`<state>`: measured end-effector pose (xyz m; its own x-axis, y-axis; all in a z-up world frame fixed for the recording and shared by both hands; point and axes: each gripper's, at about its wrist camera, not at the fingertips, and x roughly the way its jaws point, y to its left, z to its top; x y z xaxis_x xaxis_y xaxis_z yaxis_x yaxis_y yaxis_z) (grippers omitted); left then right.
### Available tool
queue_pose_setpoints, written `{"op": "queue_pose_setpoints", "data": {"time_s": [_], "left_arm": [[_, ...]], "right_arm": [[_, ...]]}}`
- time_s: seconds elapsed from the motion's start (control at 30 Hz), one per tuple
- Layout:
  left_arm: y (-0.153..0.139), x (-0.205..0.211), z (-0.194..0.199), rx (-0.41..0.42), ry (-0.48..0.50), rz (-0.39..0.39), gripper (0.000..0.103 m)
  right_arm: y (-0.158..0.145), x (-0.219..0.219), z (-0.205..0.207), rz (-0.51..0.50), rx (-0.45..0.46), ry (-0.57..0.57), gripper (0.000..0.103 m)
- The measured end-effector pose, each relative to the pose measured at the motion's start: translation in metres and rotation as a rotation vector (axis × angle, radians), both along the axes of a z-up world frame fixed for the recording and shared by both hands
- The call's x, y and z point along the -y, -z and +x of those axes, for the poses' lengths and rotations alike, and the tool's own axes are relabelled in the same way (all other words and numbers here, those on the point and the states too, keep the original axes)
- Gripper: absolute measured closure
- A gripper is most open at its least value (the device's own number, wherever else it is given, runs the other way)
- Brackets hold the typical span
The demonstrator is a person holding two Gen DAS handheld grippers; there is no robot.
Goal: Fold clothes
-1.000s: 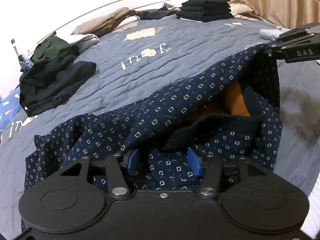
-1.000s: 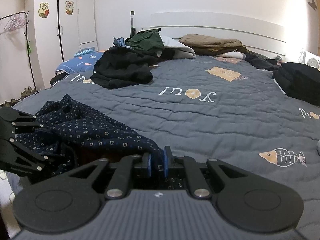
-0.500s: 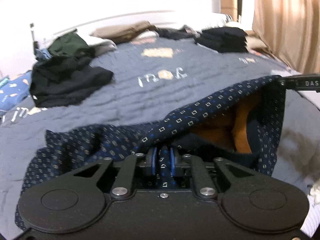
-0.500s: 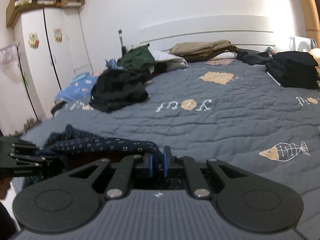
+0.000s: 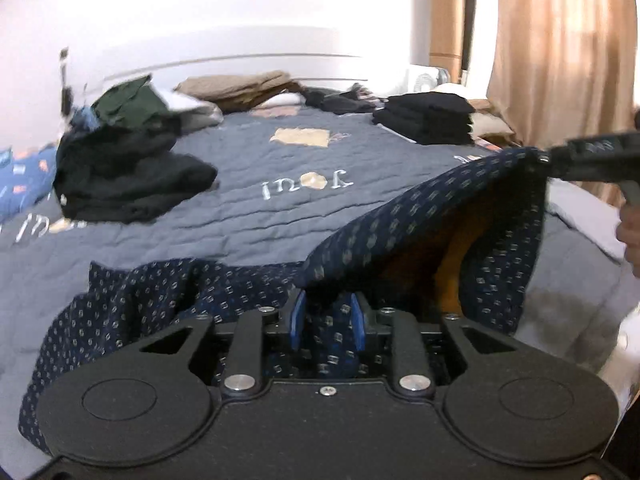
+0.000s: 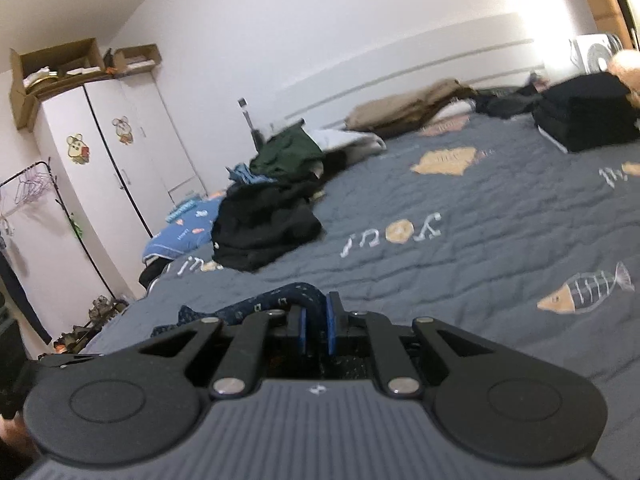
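A navy patterned garment (image 5: 400,220) with an orange lining hangs stretched between my two grippers above the grey quilt (image 5: 260,224). My left gripper (image 5: 328,320) has a bunch of the cloth between its blue pads; its jaws are opening and the left pad shows free of the cloth. In the left wrist view my right gripper (image 5: 538,158) pinches the garment's raised far corner at the right. The right wrist view shows that gripper (image 6: 316,320) shut on a fold of the navy cloth (image 6: 280,298).
A loose heap of black clothes (image 5: 128,176) lies at the left of the bed, a folded black stack (image 5: 424,120) at the far right, tan clothes (image 5: 240,88) by the headboard. A curtain (image 5: 560,60) hangs right; a wardrobe (image 6: 120,160) stands left.
Both grippers have risen and rolled, lifting the garment off the quilt. The left jaws closed on the cloth half a second ago and now stand wider again. The right stayed clamped.
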<state>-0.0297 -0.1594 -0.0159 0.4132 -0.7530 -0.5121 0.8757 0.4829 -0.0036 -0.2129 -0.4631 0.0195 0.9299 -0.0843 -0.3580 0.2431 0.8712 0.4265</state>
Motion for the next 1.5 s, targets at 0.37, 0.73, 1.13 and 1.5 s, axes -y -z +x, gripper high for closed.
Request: {"op": "queue_pose_setpoints", "data": {"time_s": [0.37, 0.73, 1.13, 1.5], "left_arm": [[0.03, 0.029, -0.002, 0.15, -0.074, 0.142, 0.045], [0.008, 0.012, 0.025, 0.049, -0.125, -0.001, 0.095], [-0.123, -0.02, -0.003, 0.285, -0.138, -0.133, 0.096], [-0.262, -0.061, -0.066, 0.567, -0.174, -0.232, 0.096]], "right_arm": [[0.003, 0.001, 0.0, 0.008, -0.006, -0.036, 0.093], [-0.003, 0.003, -0.003, 0.031, 0.024, 0.009, 0.093], [-0.09, -0.019, -0.032, 0.04, 0.24, 0.018, 0.099], [-0.226, -0.058, -0.074, -0.131, 0.408, 0.006, 0.1]]}}
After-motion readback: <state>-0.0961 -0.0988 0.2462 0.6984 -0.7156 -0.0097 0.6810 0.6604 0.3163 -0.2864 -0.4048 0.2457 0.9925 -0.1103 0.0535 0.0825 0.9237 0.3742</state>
